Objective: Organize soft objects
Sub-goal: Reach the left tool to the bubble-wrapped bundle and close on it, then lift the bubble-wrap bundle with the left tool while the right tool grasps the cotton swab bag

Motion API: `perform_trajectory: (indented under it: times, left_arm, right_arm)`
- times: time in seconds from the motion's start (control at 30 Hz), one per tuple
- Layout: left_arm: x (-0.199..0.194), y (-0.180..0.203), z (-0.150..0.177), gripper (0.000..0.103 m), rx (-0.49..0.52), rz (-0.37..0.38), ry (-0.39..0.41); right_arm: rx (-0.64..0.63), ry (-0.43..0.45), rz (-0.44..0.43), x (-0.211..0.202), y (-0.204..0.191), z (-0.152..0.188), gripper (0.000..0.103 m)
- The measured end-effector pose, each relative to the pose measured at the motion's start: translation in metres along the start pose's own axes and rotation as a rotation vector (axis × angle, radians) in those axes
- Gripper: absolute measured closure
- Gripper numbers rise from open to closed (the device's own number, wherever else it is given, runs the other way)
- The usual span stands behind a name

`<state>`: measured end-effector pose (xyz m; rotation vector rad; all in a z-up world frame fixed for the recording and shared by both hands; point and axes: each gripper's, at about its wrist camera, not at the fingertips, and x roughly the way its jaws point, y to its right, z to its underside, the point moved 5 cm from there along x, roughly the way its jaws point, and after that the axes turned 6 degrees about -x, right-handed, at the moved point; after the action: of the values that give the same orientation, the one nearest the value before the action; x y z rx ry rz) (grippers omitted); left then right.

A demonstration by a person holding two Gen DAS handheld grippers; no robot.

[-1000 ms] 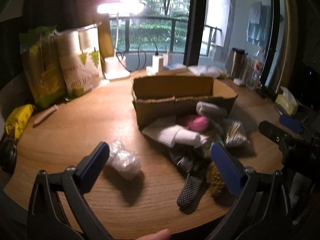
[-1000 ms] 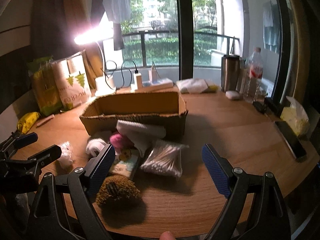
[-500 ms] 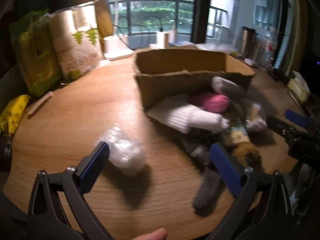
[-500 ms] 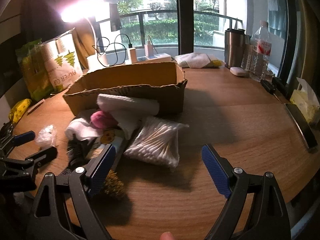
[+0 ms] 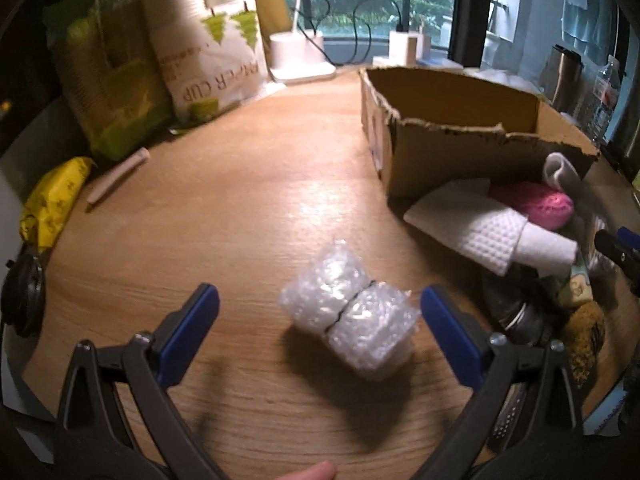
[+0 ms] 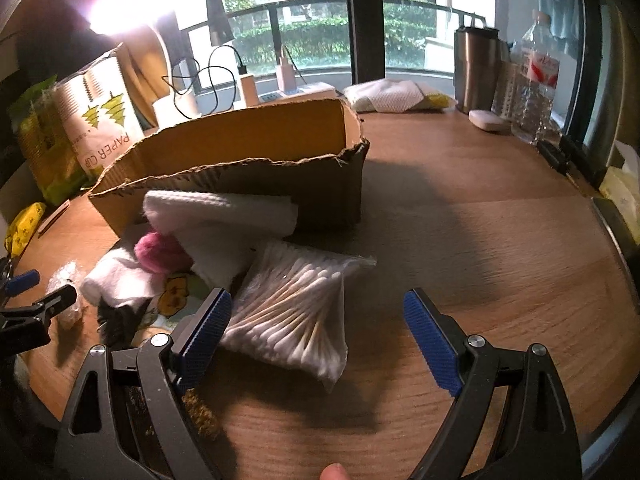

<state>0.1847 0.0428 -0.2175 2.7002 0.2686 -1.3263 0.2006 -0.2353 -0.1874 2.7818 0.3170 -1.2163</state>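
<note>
bubble wrap bundle (image 5: 352,316) lies on the table (image 5: 248,200) between the wide-open left gripper (image 5: 318,328) fingers, nearer the right one. likely step: approach; next, centre, close gently. right gripper (image 6: 316,336) gapes empty beside the cotton swab bag (image 6: 292,312); cardboard box (image 5: 460,136) ahead.

bubble-wrap bundle (image 5: 352,316) | on table, apart | soft pile (image 6: 224,248) against cardboard box (image 6: 256,160)

A lived-in home, by a balcony window (image 6: 320,20) with railing and greenery outside. The round wooden bench (image 6: 480,240) carries household clutter: a lit desk lamp (image 6: 120,8), plugged-in chargers (image 6: 284,76), paper-cup packs (image 5: 212,48), a steel flask (image 6: 476,68) and a water bottle (image 6: 536,80).
</note>
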Motion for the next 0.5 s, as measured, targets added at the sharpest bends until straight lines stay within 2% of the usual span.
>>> perform_trajectory:
  times: [0.03, 0.1, 0.3, 0.5]
  left_arm:
    - [0.003, 0.0, 0.001, 0.003, 0.0, -0.001, -0.012]
    - [0.008, 0.001, 0.003, 0.012, 0.002, 0.003, -0.037]
    - [0.013, 0.003, 0.004, 0.02, 0.002, 0.024, -0.065]
    - [0.01, 0.008, 0.003, 0.035, 0.015, 0.039, -0.054]
  right_arm:
    - [0.0, -0.001, -0.001, 0.001, 0.0, -0.001, 0.012]
    - [0.002, -0.002, -0.006, 0.003, -0.001, -0.002, 0.012]
    - [0.004, -0.029, -0.024, 0.012, -0.004, -0.001, 0.013]
    - [-0.014, -0.04, -0.034, 0.018, -0.009, 0.001, 0.028]
